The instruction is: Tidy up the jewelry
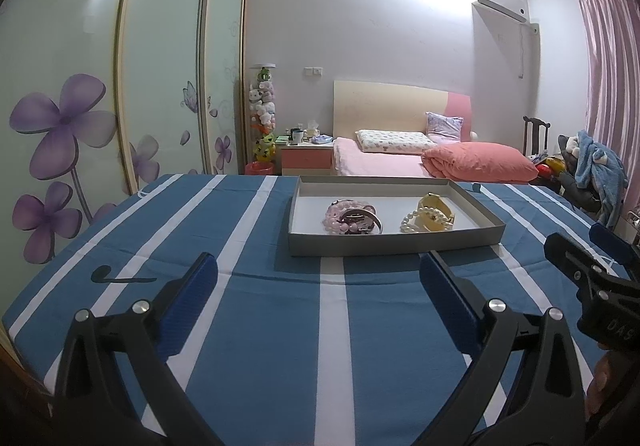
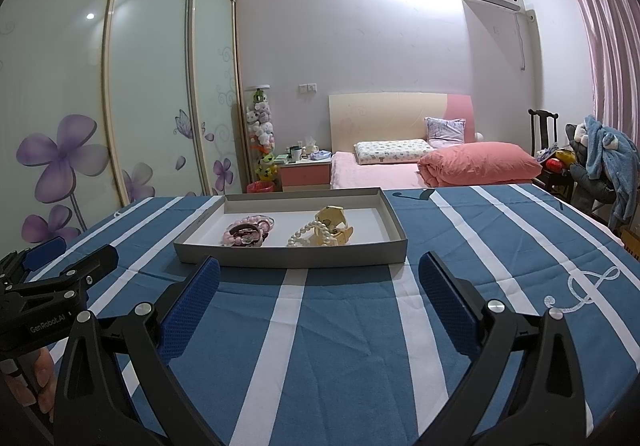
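Left gripper (image 1: 319,272) fingers spread wide, empty, above the striped table (image 1: 256,326). Right gripper (image 2: 319,272) likewise released, nothing between its fingers. Grey tray (image 1: 394,242) lies at 12 o'clock of both. Inside it: pink bracelets (image 1: 352,221) at 9 o'clock, pearl strand (image 1: 414,224) touching a yellow piece (image 1: 435,210) at 3 o'clock.

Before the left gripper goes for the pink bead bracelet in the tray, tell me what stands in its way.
Only the tray's near wall. The left gripper is open over bare striped cloth, and the pink bead bracelet lies just behind that low wall, bunched with darker pieces. The right gripper is off to the side, clear of the path.
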Demonstrator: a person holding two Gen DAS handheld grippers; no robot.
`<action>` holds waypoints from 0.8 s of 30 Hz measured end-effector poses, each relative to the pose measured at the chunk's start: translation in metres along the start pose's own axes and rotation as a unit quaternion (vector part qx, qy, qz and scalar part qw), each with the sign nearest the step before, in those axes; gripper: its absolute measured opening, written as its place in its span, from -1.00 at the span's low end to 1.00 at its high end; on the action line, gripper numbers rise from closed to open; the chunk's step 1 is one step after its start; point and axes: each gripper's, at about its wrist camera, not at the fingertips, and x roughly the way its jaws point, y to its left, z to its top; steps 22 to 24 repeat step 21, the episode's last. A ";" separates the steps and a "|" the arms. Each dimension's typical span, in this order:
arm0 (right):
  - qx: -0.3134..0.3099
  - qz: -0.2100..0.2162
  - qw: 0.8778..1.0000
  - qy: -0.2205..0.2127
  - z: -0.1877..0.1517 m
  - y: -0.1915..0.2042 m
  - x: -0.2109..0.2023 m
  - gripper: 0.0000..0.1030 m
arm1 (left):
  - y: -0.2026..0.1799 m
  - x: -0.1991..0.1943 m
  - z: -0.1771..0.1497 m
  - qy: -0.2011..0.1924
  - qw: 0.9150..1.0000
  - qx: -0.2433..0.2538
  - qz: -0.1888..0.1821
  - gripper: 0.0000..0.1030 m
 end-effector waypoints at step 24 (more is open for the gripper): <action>0.001 0.000 1.000 0.000 0.000 0.000 0.001 0.92 | 0.002 -0.002 0.002 -0.004 1.000 -0.004 -0.002 0.91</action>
